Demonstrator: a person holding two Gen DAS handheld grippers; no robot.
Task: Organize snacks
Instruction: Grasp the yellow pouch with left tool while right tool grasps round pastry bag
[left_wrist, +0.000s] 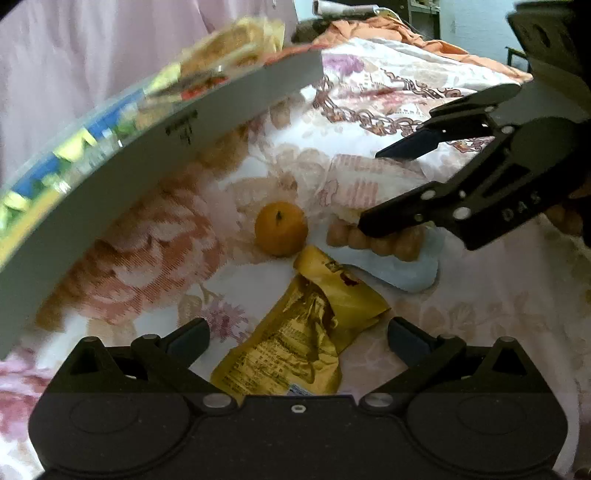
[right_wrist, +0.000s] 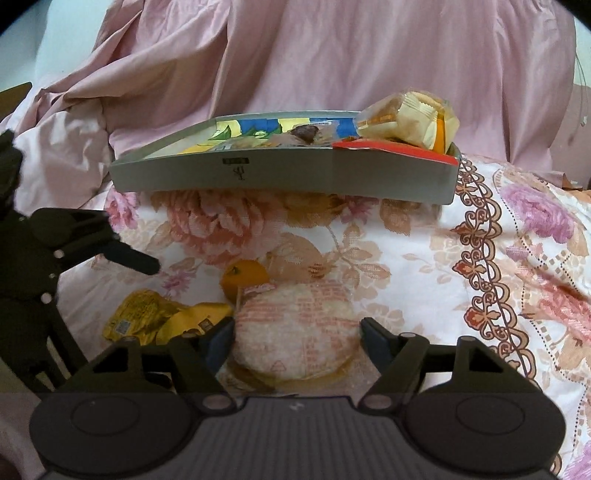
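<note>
A grey tray (right_wrist: 280, 177) holding several snack packets stands at the far side of the floral bedspread; it also shows in the left wrist view (left_wrist: 155, 155). My left gripper (left_wrist: 297, 334) is open, its fingers on either side of a crumpled yellow packet (left_wrist: 295, 339), which also shows in the right wrist view (right_wrist: 162, 317). My right gripper (right_wrist: 297, 332) is open around a round cake in a clear pink-printed wrapper (right_wrist: 299, 328); in the left wrist view that gripper (left_wrist: 369, 188) hovers over the wrapper (left_wrist: 354, 181). An orange (left_wrist: 281, 229) lies between the packets and also shows in the right wrist view (right_wrist: 245, 277).
A row of small brown buns on a pale blue pack (left_wrist: 391, 254) lies under the right gripper. Pink bedding (right_wrist: 332, 55) rises behind the tray. An orange cloth (left_wrist: 388, 29) lies at the far end of the bed. Bare bedspread (right_wrist: 498, 277) stretches to the right.
</note>
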